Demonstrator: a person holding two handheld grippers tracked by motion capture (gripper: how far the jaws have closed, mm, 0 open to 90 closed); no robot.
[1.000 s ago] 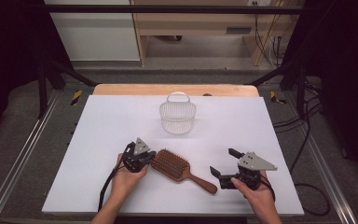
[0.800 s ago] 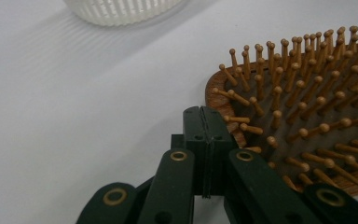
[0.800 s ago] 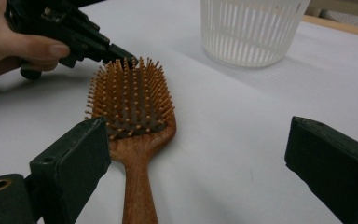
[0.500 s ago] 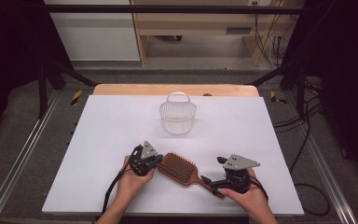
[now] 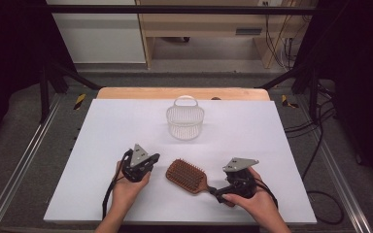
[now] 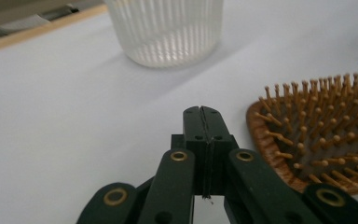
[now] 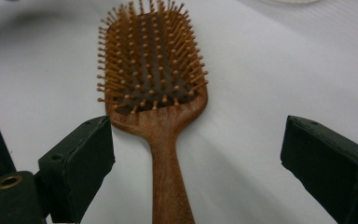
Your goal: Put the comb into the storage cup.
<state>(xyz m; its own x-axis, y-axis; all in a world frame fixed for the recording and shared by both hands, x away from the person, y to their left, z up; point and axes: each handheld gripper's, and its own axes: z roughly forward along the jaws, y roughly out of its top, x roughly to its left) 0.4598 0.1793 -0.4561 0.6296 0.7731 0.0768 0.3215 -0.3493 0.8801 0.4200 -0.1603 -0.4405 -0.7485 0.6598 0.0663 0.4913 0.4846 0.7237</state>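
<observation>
Since a second ago the right gripper [image 7: 196, 154] has slid in, jaws wide astride the hairbrush [image 5: 188, 175] handle on the white surface [image 5: 107, 126]. Left gripper [image 6: 201, 122] shut beside it. Stiff, light wood: grip the narrow handle.

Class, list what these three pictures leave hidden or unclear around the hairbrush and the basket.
- Hairbrush handle end: cut off by the right gripper view's bottom edge.
- Hairbrush handle, high view: its end is covered by the right gripper.
- Basket: top cropped by the left gripper view's upper edge.
- Basket contents, high view: too small to tell.
</observation>
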